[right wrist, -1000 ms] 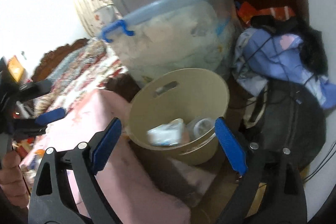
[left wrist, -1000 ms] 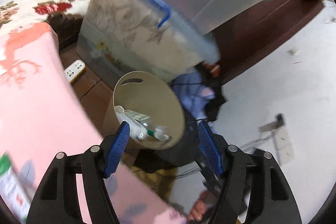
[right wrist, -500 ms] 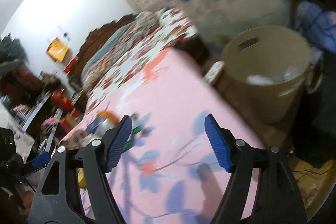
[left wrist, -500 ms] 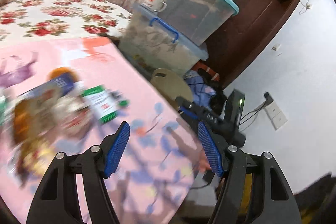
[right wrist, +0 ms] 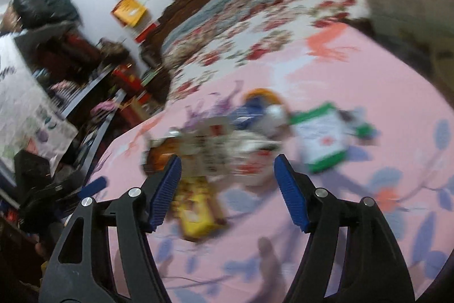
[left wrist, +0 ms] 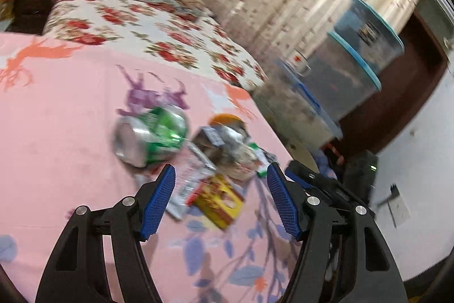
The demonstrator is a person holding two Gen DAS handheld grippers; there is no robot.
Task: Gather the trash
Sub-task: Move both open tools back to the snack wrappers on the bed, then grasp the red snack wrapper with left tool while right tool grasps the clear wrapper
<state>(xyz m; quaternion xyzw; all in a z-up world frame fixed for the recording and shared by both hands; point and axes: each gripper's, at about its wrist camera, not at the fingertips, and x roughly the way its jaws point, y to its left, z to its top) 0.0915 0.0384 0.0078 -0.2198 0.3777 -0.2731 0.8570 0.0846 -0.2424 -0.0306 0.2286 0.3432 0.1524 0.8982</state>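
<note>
Pink cloth (left wrist: 71,132) with trash now fills both views, not the bin. Left gripper (left wrist: 221,200) and right gripper (right wrist: 227,189) gape empty above the green can (left wrist: 150,135) in mid frame; picking up comes next.

blurry trash pile (left wrist: 210,161) on pink cloth (left wrist: 56,161)

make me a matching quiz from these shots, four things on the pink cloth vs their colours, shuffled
Things:
1. drink can
2. flat box
3. packet
4. round lid

Colours:
A. orange
B. yellow and red
C. white with green edges
D. green and silver

Pairs: 1-D, 2-B, 3-C, 4-A
</note>
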